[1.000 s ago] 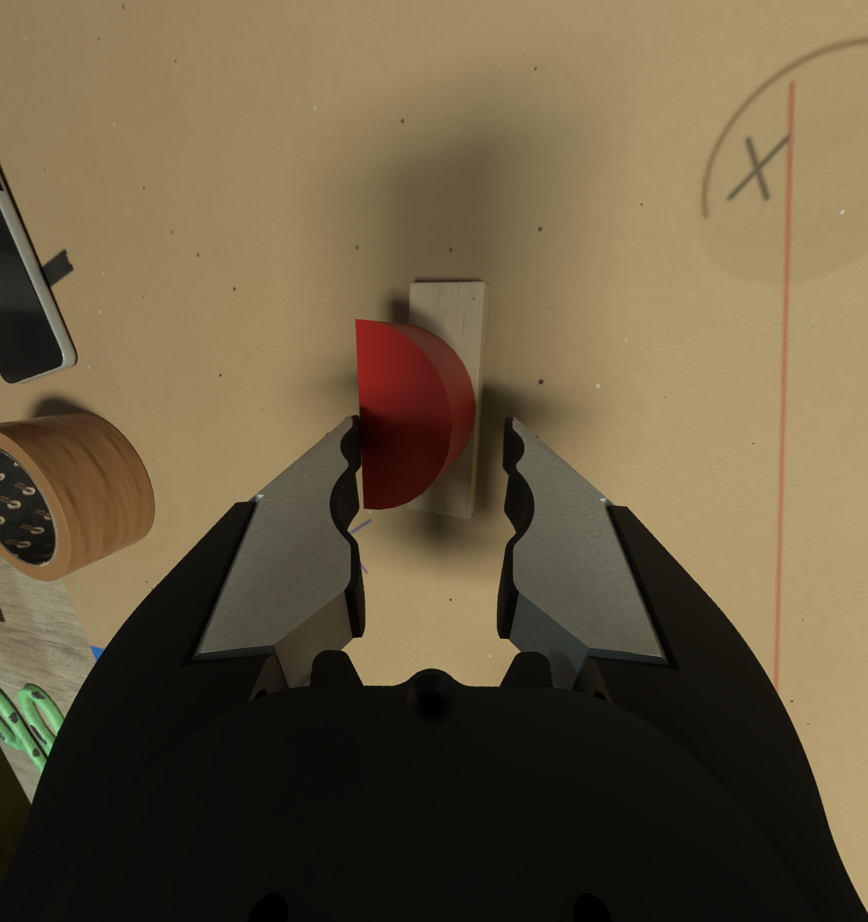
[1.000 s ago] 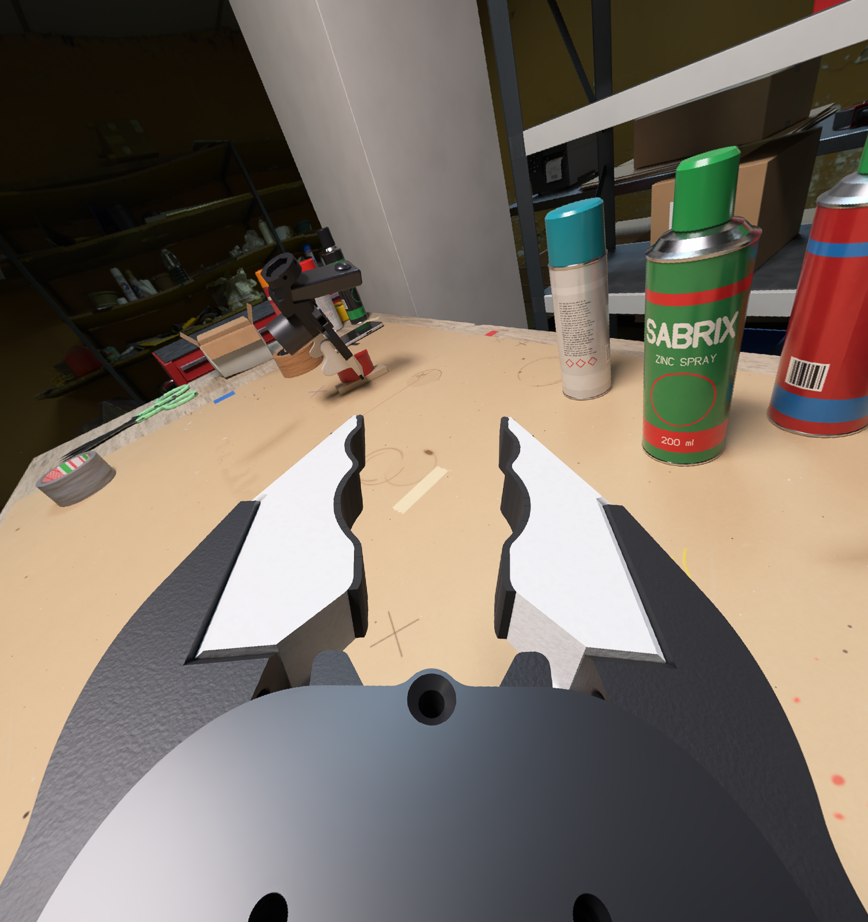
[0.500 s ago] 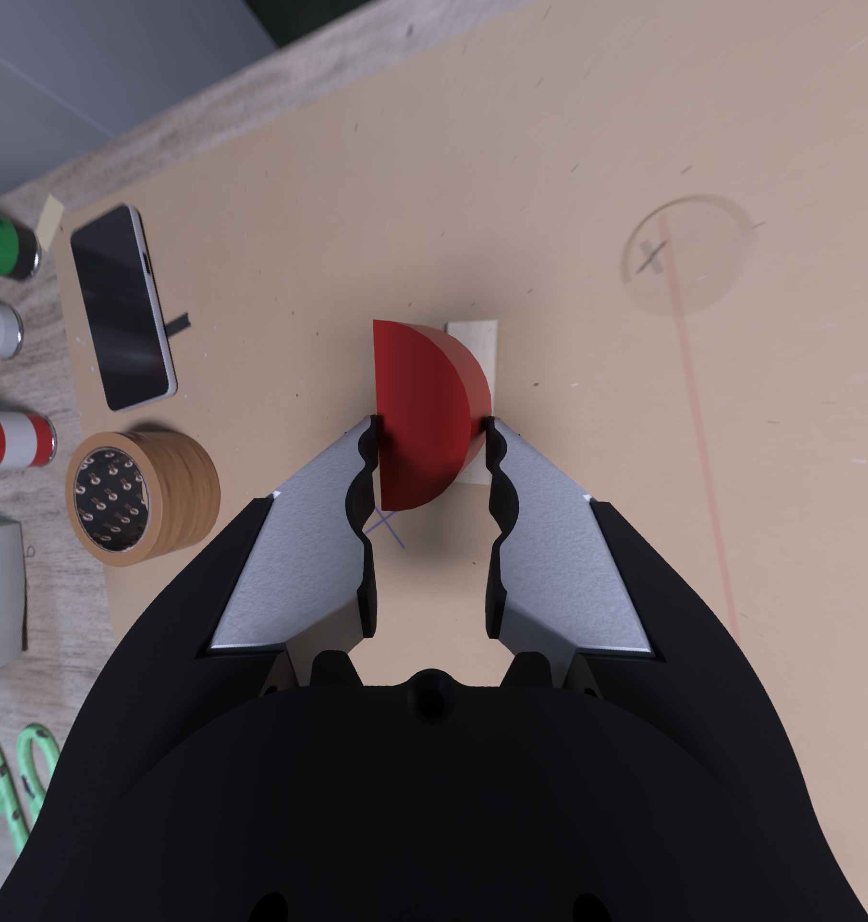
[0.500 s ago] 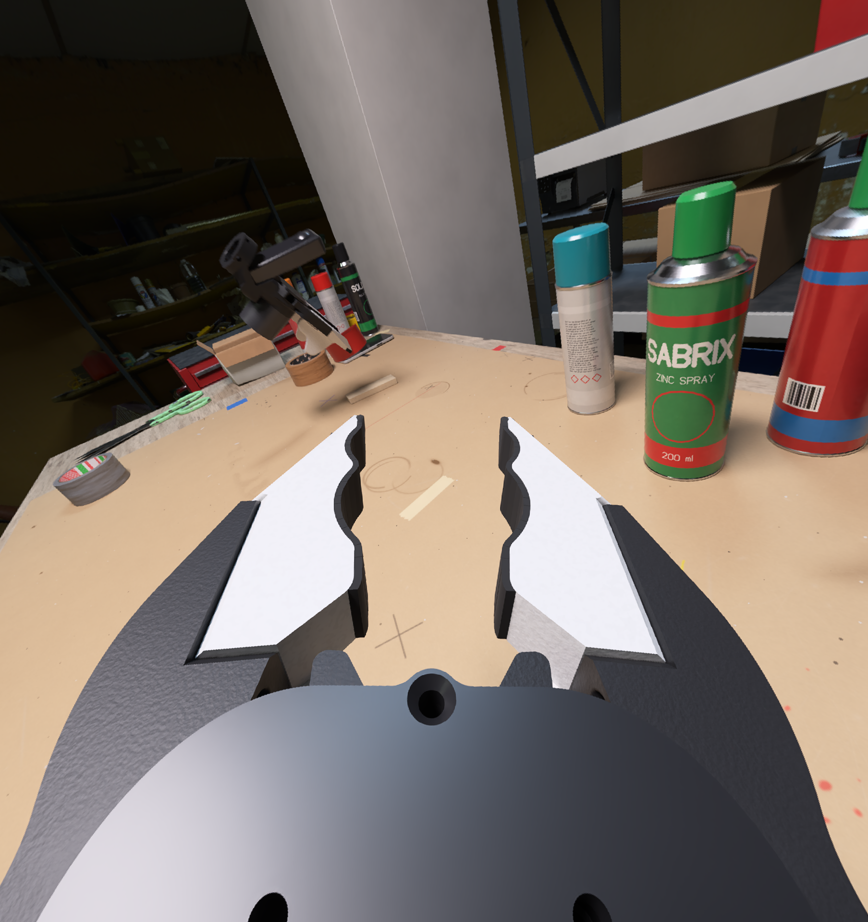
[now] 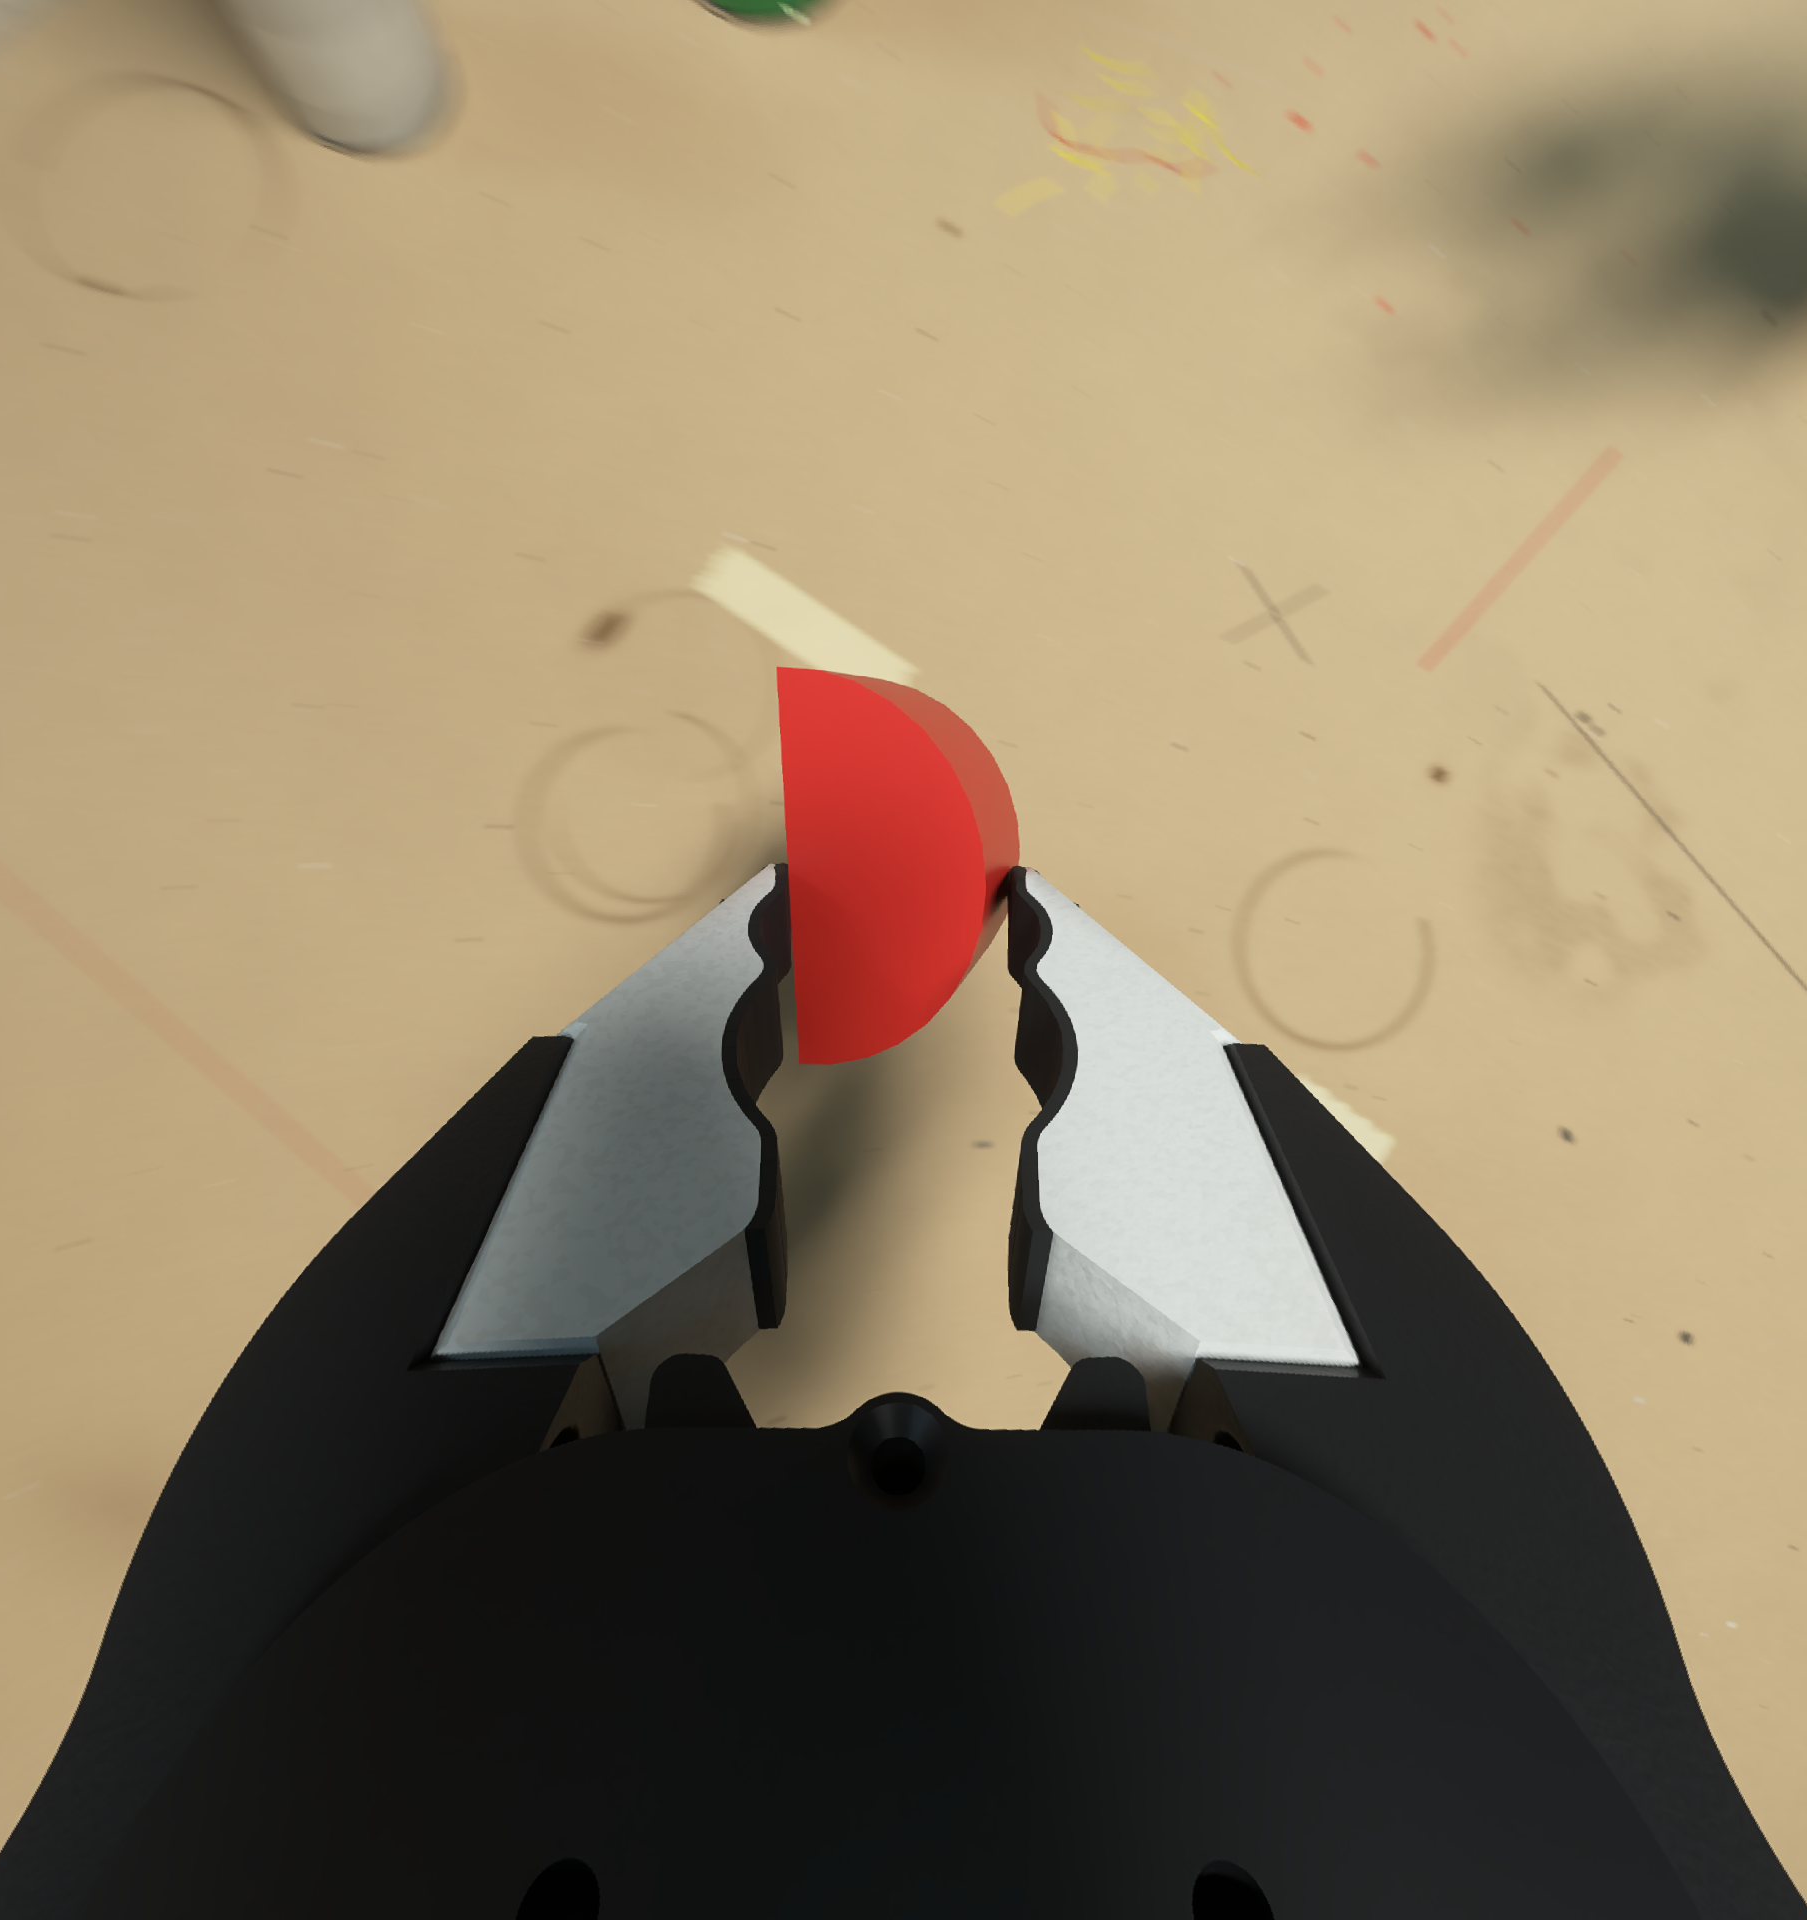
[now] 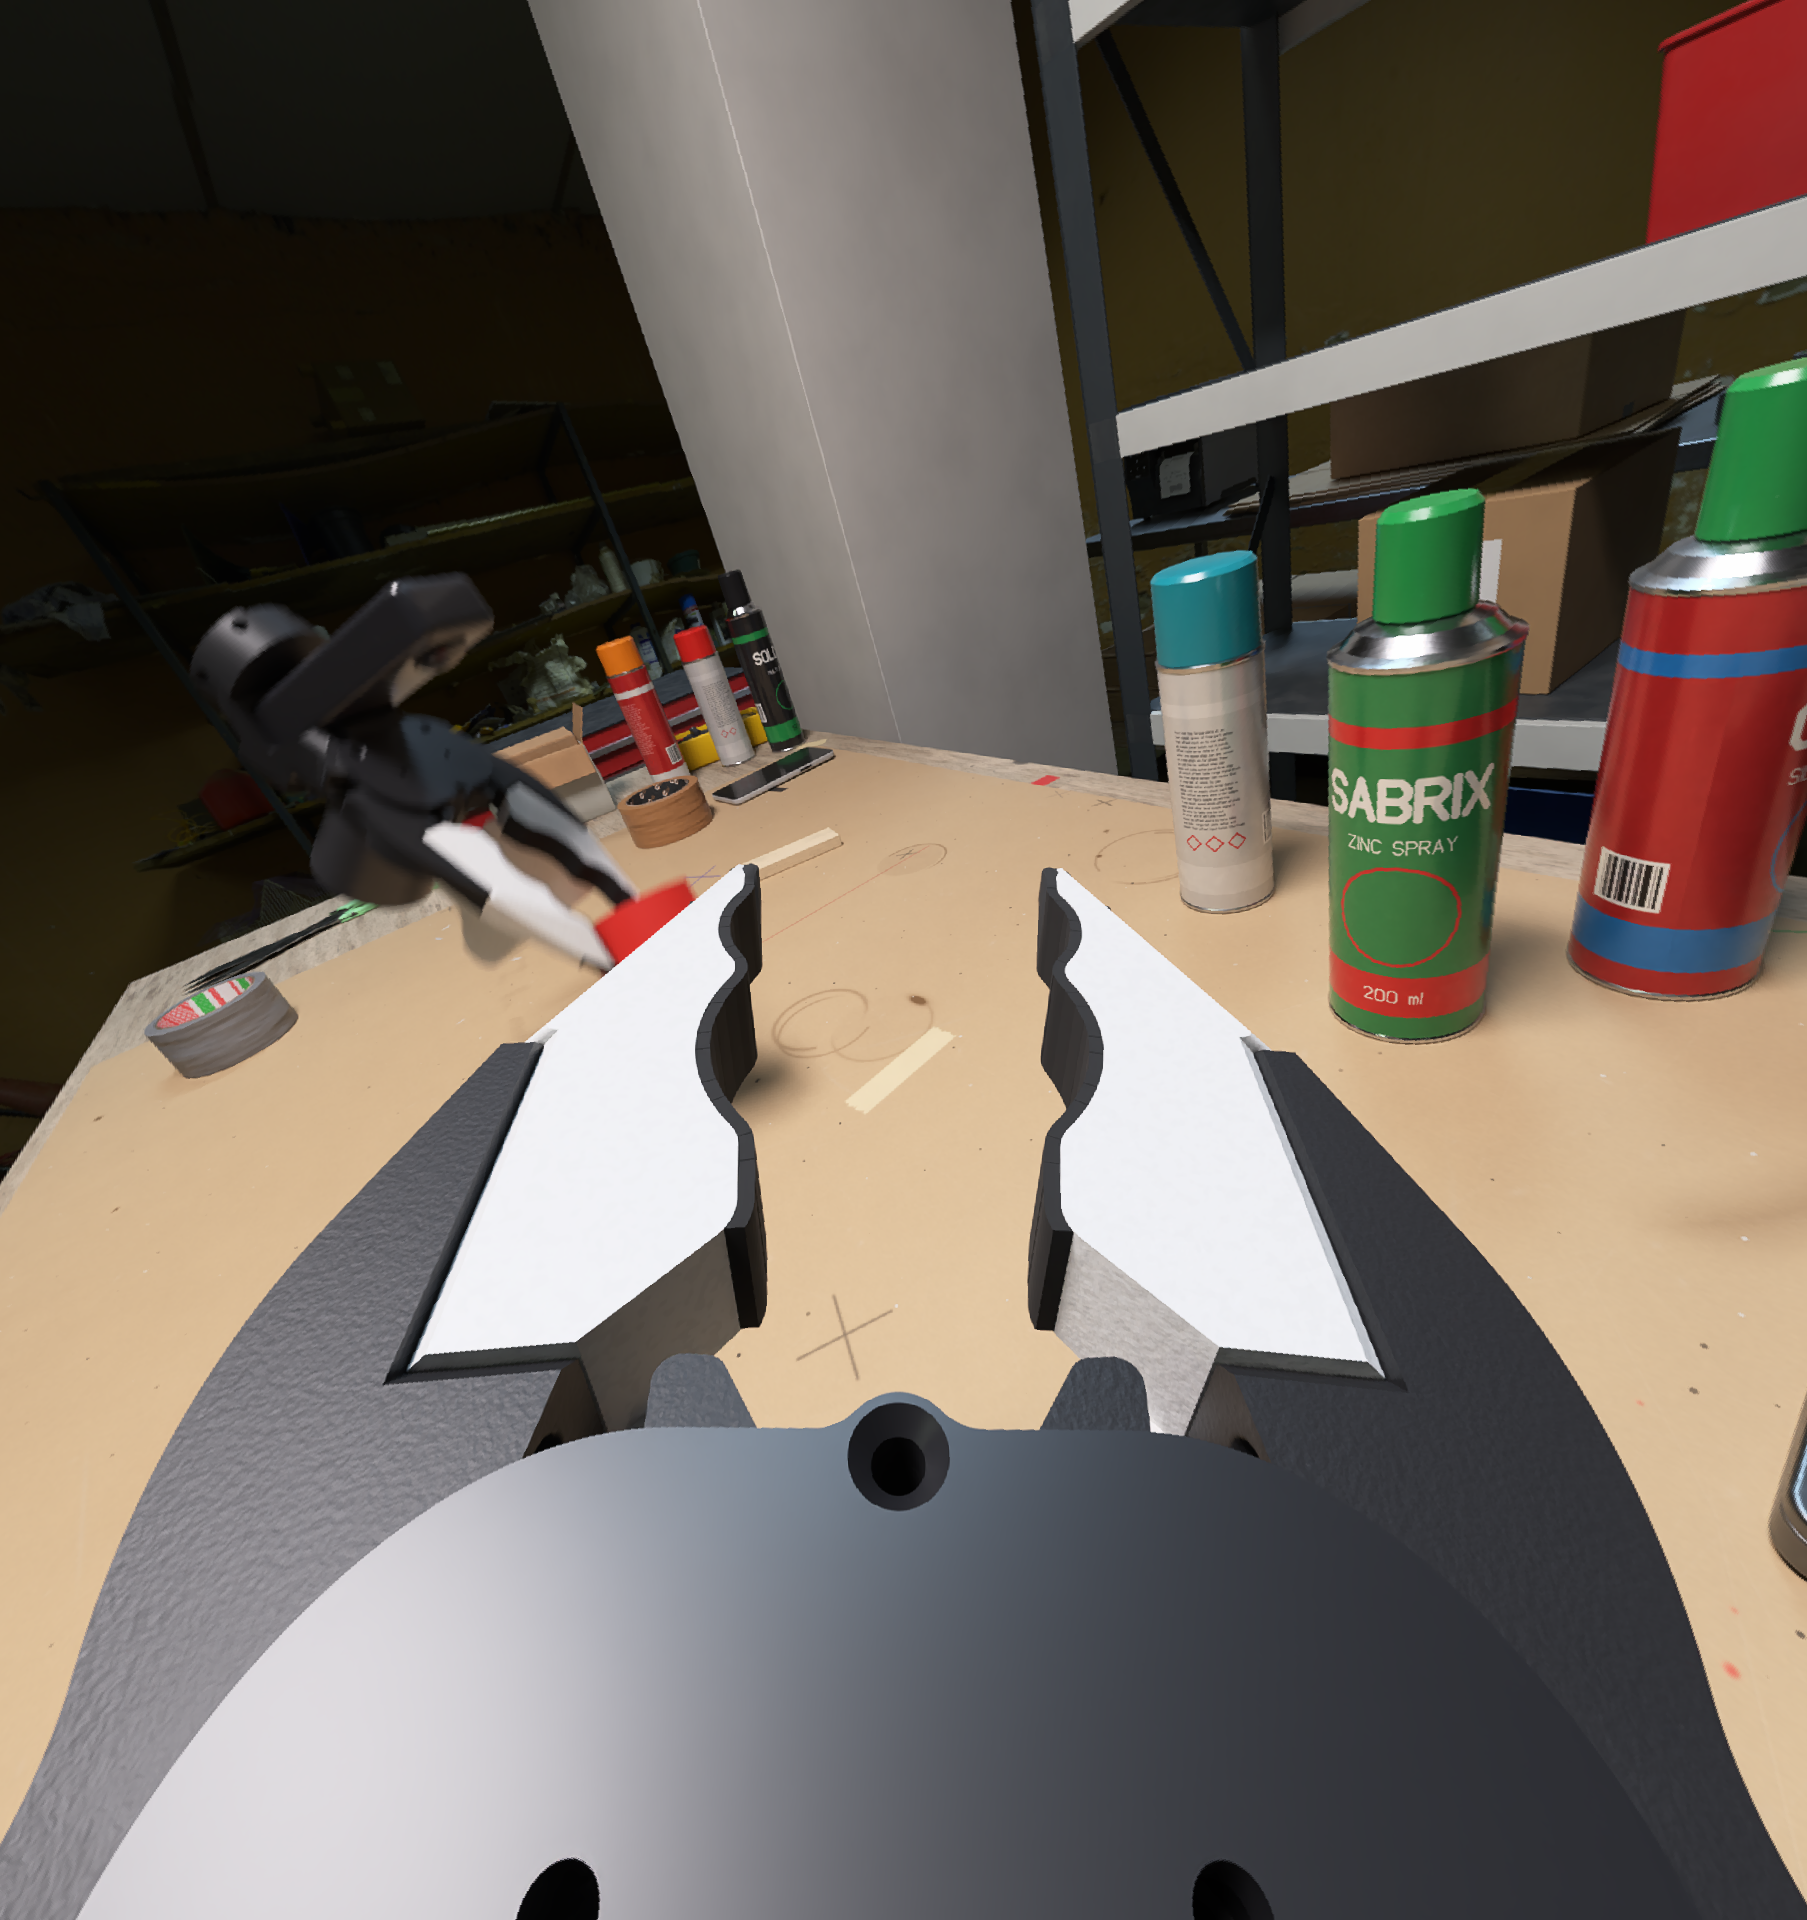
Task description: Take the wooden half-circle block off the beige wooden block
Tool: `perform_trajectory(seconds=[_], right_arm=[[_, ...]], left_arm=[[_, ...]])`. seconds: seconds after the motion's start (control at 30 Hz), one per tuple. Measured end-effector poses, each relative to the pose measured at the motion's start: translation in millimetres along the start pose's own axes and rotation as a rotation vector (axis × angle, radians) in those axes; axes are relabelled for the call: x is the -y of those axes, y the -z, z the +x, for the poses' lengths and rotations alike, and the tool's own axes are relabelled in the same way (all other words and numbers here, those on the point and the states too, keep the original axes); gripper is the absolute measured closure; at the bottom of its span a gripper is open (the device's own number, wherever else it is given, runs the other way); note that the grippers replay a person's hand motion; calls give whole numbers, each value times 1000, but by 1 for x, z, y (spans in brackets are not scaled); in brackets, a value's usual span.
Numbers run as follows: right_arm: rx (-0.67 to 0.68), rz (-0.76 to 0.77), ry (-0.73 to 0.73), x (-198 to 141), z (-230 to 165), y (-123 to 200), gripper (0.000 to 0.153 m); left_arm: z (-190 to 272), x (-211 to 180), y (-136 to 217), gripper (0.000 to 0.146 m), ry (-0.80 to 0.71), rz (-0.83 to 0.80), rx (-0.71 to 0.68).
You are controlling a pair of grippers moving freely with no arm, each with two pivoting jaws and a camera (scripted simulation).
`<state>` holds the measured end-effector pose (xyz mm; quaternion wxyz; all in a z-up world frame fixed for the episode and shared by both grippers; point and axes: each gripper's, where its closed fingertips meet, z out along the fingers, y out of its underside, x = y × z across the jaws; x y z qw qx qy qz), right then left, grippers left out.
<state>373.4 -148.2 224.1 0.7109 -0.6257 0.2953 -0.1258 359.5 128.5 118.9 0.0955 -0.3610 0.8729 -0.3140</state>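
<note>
Holding the red wooden half-circle block (image 5: 883, 862) clamped in the left tool (image 5: 899, 883), flat face against one finger and curved edge against the other, well above the tan bench (image 5: 359, 468). Leaving the thin beige wooden block (image 6: 797, 854) lying alone on the bench, far side, so judging the lifting as done and only the putting down as remaining. Showing that beige block only in the right wrist view, not in the blurred left one. Keeping the right tool (image 6: 897, 894) apart and empty.
</note>
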Motion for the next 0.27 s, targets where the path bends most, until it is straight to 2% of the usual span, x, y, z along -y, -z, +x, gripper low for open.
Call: perform_trajectory(seconds=[0.13,0.27], right_arm=[[-6,-1,-2,-2,3,3,99],[-12,-18,-10,-7,7,3,99]], left_arm=[[65,-34,-41,104,-59,-96,-84],[72,-49,-65,104,-124,-159,6]])
